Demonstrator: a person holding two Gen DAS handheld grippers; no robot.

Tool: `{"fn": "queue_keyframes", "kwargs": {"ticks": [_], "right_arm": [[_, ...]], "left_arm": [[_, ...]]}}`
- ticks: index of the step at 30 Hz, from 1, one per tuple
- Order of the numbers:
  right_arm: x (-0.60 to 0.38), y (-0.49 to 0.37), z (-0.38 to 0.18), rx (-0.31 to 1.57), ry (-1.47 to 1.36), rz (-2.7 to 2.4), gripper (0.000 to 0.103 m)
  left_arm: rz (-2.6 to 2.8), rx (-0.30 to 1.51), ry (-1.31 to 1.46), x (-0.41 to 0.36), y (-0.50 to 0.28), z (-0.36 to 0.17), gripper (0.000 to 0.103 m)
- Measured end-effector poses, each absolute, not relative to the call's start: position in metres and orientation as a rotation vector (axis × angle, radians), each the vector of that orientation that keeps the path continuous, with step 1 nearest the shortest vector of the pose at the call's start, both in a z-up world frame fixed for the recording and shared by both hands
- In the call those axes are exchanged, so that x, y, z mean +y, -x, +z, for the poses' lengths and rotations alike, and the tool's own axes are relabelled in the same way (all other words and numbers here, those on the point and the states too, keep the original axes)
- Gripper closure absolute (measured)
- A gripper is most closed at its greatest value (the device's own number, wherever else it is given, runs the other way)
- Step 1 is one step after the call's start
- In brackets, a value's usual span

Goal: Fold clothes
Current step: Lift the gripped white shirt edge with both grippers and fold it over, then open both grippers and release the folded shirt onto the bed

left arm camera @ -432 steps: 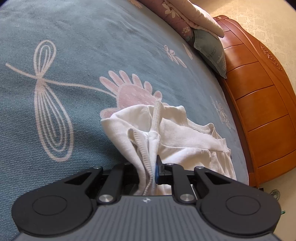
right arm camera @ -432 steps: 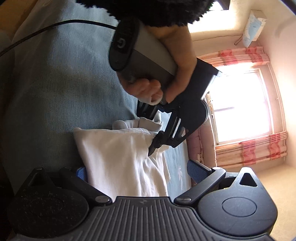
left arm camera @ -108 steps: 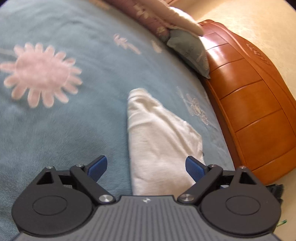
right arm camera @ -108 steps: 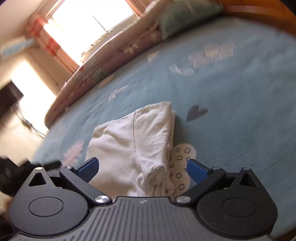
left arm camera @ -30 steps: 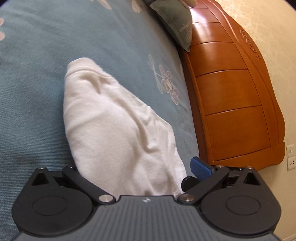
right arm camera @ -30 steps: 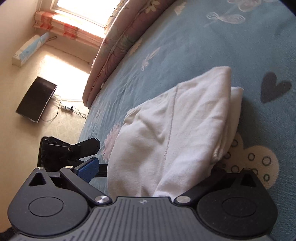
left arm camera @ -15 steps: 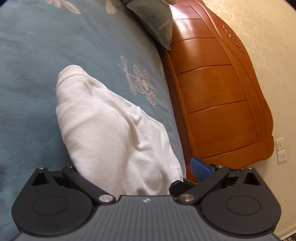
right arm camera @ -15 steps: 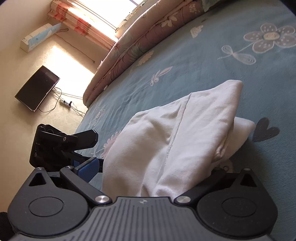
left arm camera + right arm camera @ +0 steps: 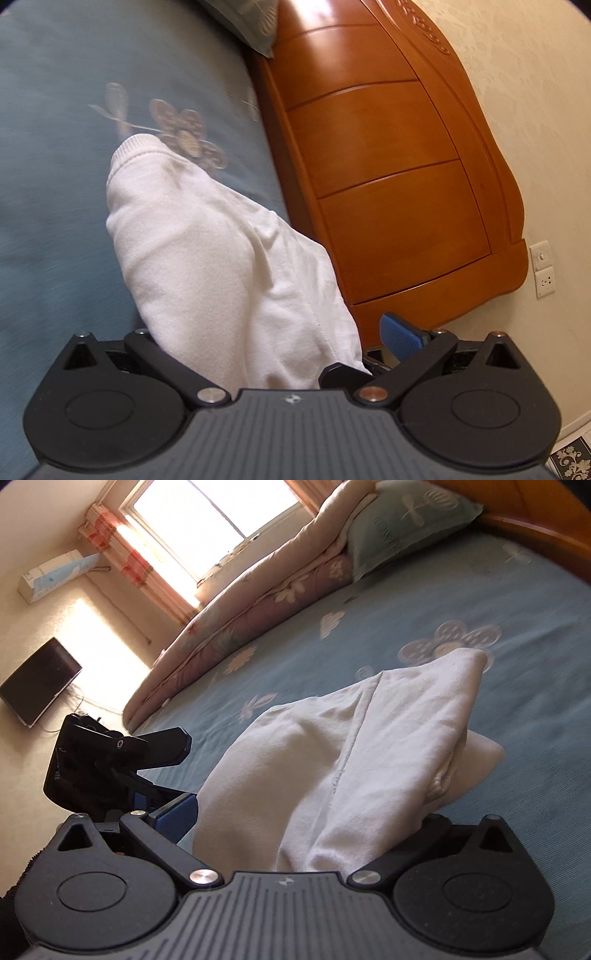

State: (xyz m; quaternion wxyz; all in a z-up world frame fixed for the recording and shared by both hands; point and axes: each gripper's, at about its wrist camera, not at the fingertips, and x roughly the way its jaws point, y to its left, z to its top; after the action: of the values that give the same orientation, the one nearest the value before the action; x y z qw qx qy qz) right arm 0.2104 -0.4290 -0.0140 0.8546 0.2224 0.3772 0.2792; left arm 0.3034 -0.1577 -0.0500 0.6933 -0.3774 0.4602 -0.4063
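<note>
1. Two pairs of tongs sit at the near end of one folded white cotton garment (image 9: 221,258), the left tongs (image 9: 266,354) and right tongs (image 9: 295,830) each with jaws spread wide, cloth lying between them (nothing pinched).
2. One blue pad (image 9: 400,334) of the left tongs shows clear of the fabric; its partner is hidden under it.
3. That garment lies on the teal flower-printed bedspread (image 9: 406,602), its ribbed edge farthest away.
4. Beyond stand the curved orange wooden headboard (image 9: 388,184), a grey-green pillow (image 9: 406,513) and a rolled pink floral quilt (image 9: 258,602).
</note>
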Motion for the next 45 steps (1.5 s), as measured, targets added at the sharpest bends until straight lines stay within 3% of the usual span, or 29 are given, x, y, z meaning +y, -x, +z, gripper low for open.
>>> {"fn": "queue_keyframes", "kwargs": {"ticks": [13,25,31,34,39,45], "right_arm": [[-0.528,-0.258,0.012,0.829,-0.265,0.422,0.0],[-0.567,-0.267,-0.088,1.084,-0.278,0.291,0.0],[-0.586,-0.251,-0.077,1.0,-0.277,0.253,0.0],[-0.594,-0.247,-0.048,0.88,-0.273,0.161,0.0],[-0.573,-0.238,-0.021,0.708,-0.261,0.212,0.0],[-0.534,-0.242,-0.088,0.84,0.003,0.24,0.0]], "left_arm": [[-0.996,1.061,0.971,-0.268,-0.363,-0.068,0.002],[-0.95,1.25,0.948,-0.293,-0.347,-0.14,0.003],[-0.924,1.174,0.958,-0.258,-0.359,-0.137,0.002],[-0.9,1.168,1.026,-0.254,-0.365,-0.143,0.002],[-0.913,1.115,0.903,-0.265,-0.363,-0.132,0.002],[-0.908,1.079,0.798,-0.249,-0.356,-0.12,0.002]]}}
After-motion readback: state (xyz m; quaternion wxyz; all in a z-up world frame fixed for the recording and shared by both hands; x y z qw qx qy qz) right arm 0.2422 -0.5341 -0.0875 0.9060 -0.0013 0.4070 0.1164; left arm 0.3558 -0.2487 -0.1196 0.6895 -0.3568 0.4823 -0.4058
